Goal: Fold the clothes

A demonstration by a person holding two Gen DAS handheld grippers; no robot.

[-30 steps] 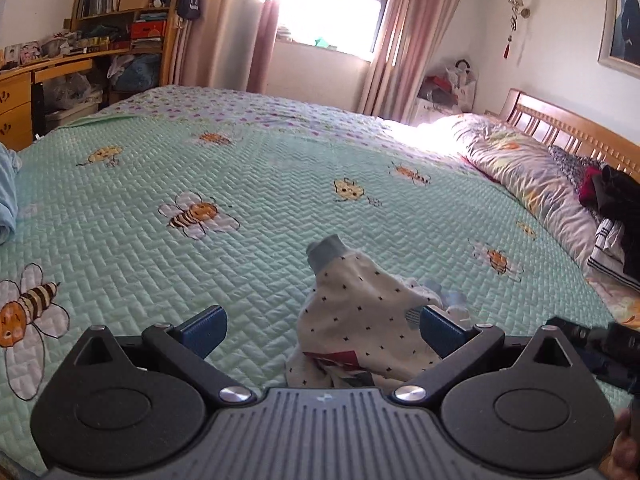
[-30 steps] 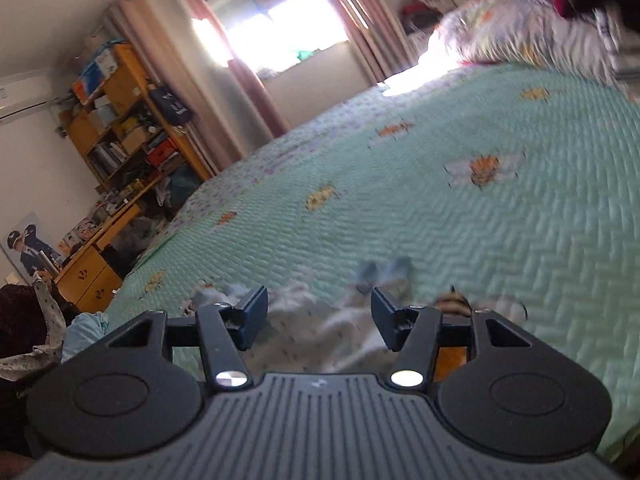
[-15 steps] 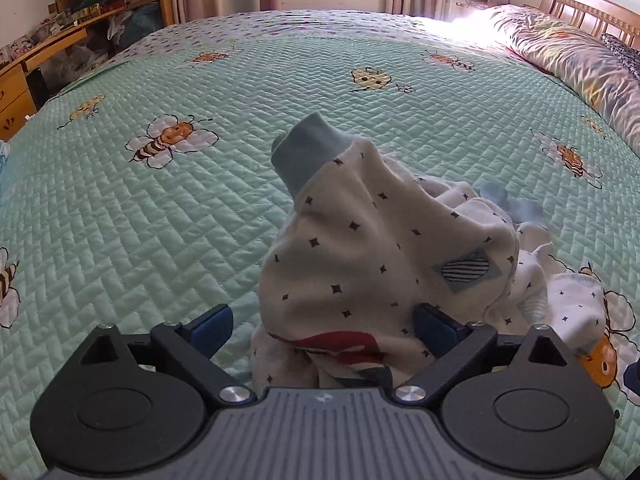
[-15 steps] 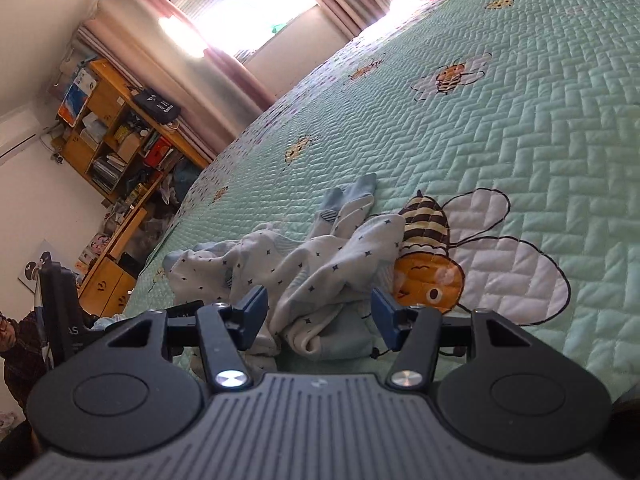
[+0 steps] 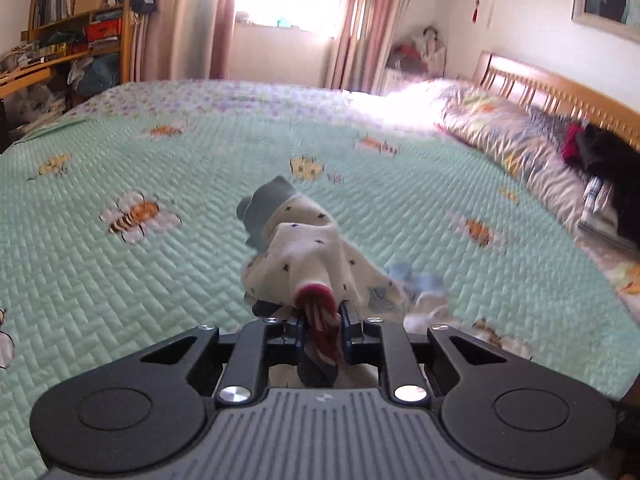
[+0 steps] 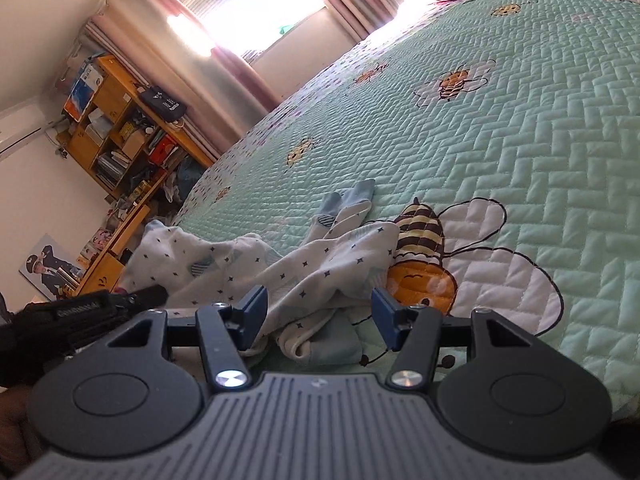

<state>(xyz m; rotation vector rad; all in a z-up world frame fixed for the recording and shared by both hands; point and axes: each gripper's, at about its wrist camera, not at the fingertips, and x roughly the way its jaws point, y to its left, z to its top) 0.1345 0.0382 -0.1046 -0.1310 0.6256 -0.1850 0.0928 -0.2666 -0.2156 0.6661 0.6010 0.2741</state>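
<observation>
A small white garment (image 5: 308, 264) with dark star dots, grey-blue cuffs and a red trim lies crumpled on the green bee-print bedspread (image 5: 120, 280). My left gripper (image 5: 322, 330) has its jaws closing on the garment's red-trimmed edge, which is pinched between the pads and lifted off the bed. In the right wrist view the same garment (image 6: 304, 268) spreads across the bedspread (image 6: 520, 140). My right gripper (image 6: 318, 314) stands open just above the cloth, with a fold of it lying between the fingers but not pressed. The left gripper's dark body (image 6: 80, 312) shows at the left edge.
A patterned quilt (image 5: 520, 148) and dark clothes (image 5: 600, 160) pile along the wooden headboard (image 5: 540, 84) on the right. Shelves and a desk (image 5: 60, 40) stand beyond the bed's far left. A window with pink curtains (image 5: 288, 20) lies behind.
The left gripper's jaws went from wide open around the garment to nearly shut on its red-trimmed edge, and it drew back, lifting the cloth. The right gripper sank toward the garment, then held still.
</observation>
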